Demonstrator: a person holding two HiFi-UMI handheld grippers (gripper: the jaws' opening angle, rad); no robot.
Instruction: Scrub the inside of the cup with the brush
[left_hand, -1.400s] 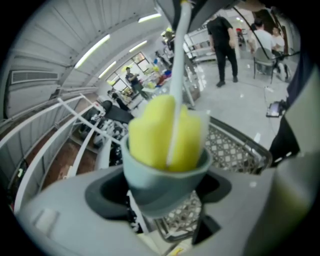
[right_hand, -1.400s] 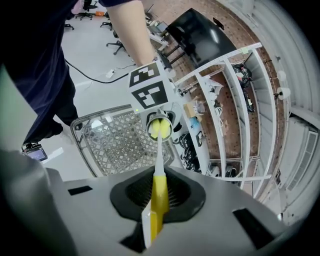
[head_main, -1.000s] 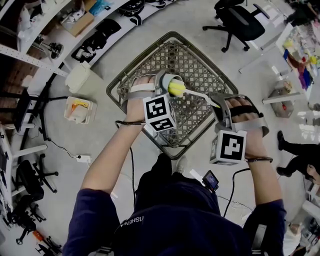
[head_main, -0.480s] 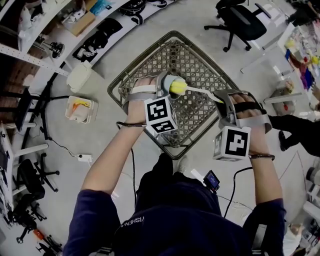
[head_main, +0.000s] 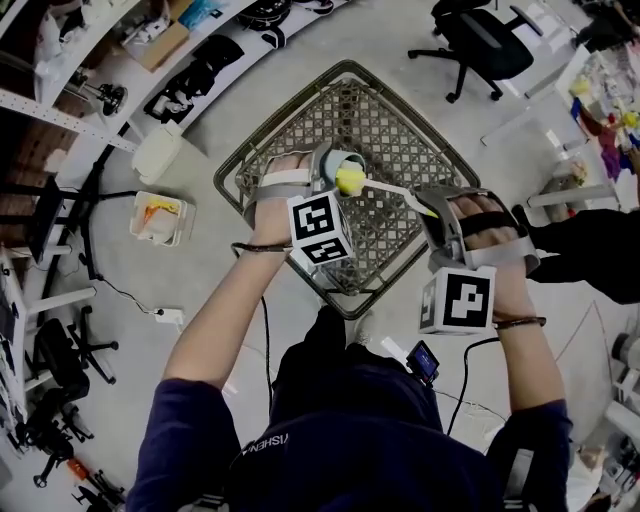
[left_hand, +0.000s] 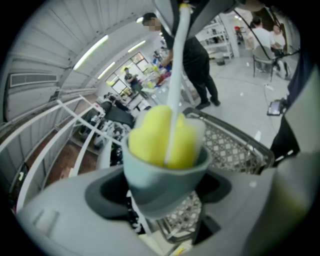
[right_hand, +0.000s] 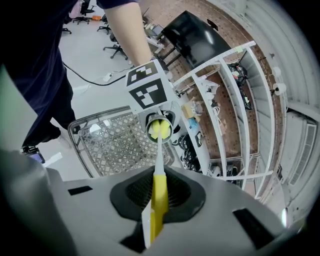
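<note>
My left gripper (head_main: 335, 172) is shut on a small grey-blue cup (head_main: 338, 163), gripping its sides, with the mouth tilted toward the right gripper. In the left gripper view the cup (left_hand: 165, 182) fills the middle, between the jaws. The brush's yellow sponge head (left_hand: 162, 137) sits in the cup's mouth, and its white stem (left_hand: 176, 70) runs up out of the picture. My right gripper (right_hand: 159, 200) is shut on the brush's yellow handle (right_hand: 159, 197). From there the stem leads to the sponge head (right_hand: 160, 129) inside the cup. In the head view the brush (head_main: 390, 190) bridges the two grippers.
A metal mesh basket (head_main: 400, 130) stands on the floor below both hands. An office chair (head_main: 480, 40) is behind it, shelving (head_main: 100, 60) at the left, and a white tub (head_main: 160, 220) on the floor. A person in dark clothes (head_main: 590, 250) stands at the right edge.
The sponge head has slid a little further into the cup's mouth as the right gripper shifted slightly. The left gripper and cup stayed put. A person has walked in at the right.
</note>
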